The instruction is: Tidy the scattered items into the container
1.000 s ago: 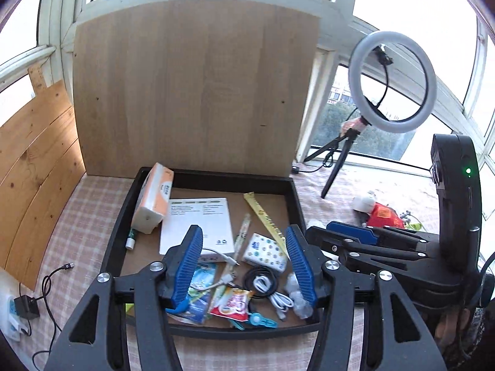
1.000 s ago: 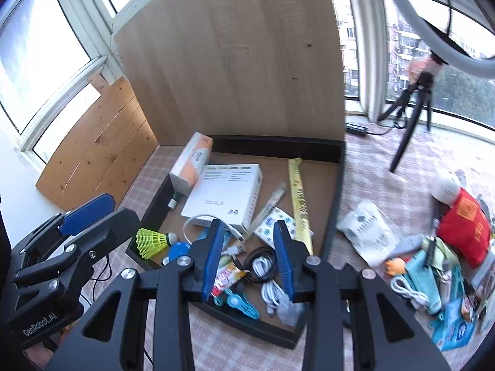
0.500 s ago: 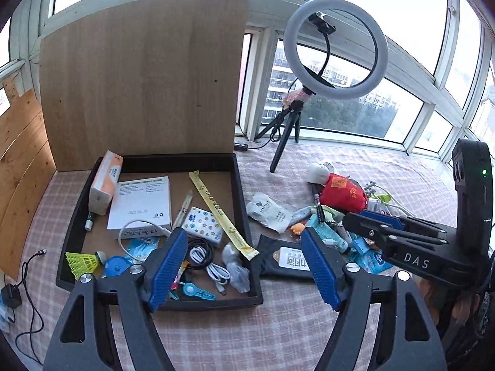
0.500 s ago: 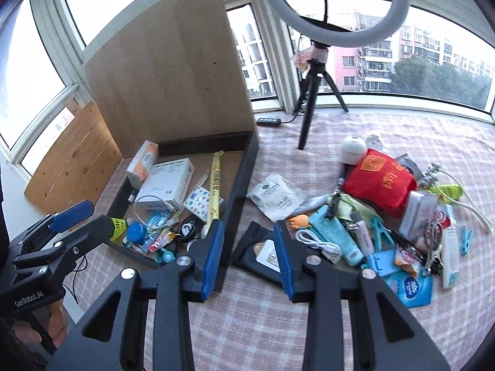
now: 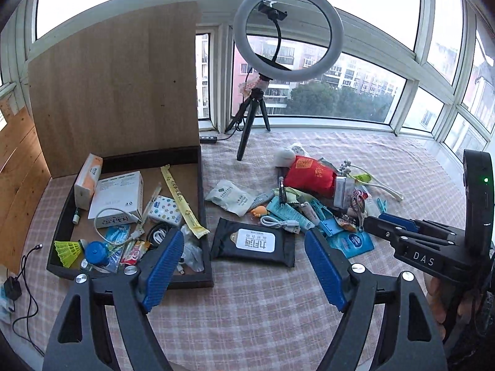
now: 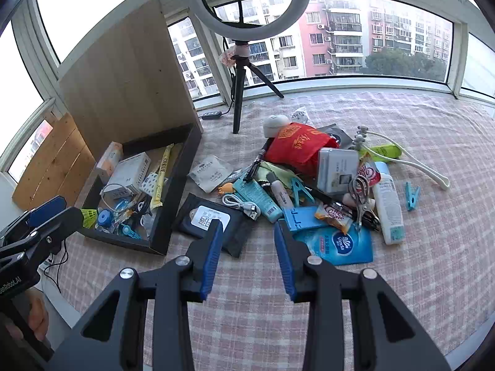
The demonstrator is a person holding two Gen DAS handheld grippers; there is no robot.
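Left gripper, jaws just opened wide and empty, hangs right over the black wipes pack, which lies flat just beside the tray, long axis across the jaws, while the half-open, empty right gripper sits nearer the blue pouch.

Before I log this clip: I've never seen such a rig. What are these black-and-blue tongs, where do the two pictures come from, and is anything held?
A person holds a two-finger gripper in each hand; each carries a camera looking along its fingers. The left gripper has just been opening its jaws; the right gripper stands partly open. Both are empty. On the checked cloth lies a black tray already holding things, a black wipes pack beside it, and a scattered pile with a red pouch.
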